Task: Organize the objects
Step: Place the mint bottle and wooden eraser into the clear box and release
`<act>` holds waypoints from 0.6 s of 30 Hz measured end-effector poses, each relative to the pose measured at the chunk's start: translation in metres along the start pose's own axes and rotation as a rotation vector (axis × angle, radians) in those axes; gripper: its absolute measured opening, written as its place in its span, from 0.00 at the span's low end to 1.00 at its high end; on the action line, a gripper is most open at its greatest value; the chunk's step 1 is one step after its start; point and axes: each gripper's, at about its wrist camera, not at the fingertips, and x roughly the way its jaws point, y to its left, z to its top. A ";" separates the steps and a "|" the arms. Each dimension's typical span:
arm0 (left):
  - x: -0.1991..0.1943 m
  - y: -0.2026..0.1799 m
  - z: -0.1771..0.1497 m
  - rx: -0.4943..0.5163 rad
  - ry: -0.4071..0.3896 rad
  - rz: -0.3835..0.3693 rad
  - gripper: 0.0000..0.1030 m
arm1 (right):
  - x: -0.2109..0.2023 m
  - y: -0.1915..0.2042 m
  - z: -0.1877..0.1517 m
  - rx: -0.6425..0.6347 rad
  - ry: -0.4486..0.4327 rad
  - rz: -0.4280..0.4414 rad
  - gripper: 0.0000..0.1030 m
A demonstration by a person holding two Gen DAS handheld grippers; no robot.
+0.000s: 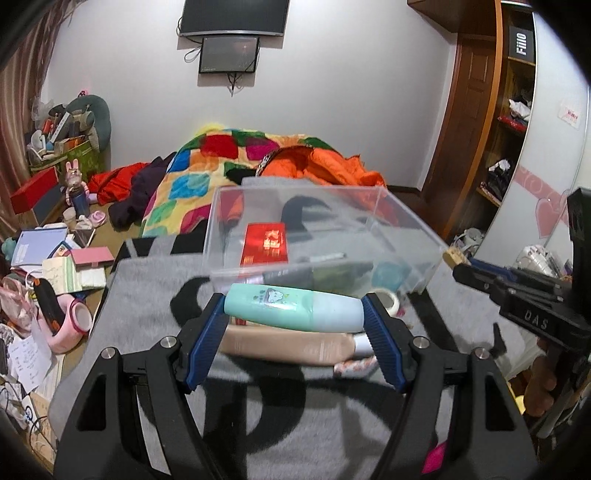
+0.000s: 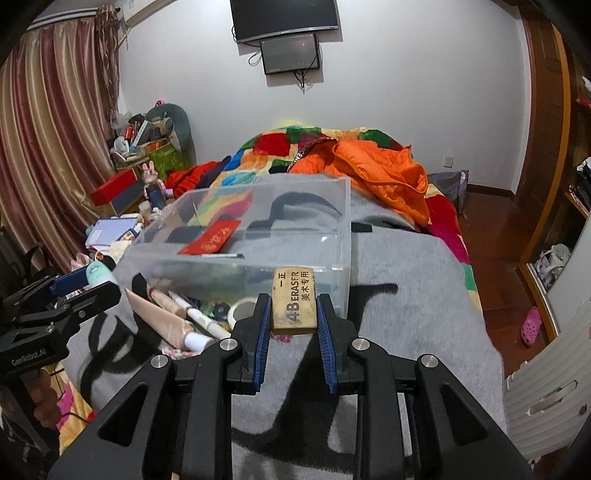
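— What carries everything?
— A bed (image 2: 424,258) spread with a grey blanket (image 2: 406,314).
— What lies on it?
— A clear box (image 2: 343,229), beige tubes (image 2: 173,317), a tape roll (image 2: 240,308) and an orange jacket (image 2: 380,173).

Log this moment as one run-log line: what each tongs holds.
left tongs: shut on mint tube | right tongs: shut on eraser | clear box: ahead on grey blanket

Wall-mounted monitor (image 1: 232,16), striped curtain (image 2: 48,147)
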 end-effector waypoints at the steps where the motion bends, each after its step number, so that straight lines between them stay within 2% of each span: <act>1: 0.000 0.000 0.003 0.003 -0.006 0.000 0.71 | 0.000 0.000 0.002 0.002 -0.004 0.003 0.21; 10: 0.012 -0.010 0.023 0.016 -0.033 0.005 0.70 | 0.002 0.004 0.017 0.000 -0.034 0.015 0.21; 18: 0.041 -0.006 0.032 0.016 0.006 0.024 0.71 | 0.017 0.007 0.032 -0.007 -0.038 0.020 0.21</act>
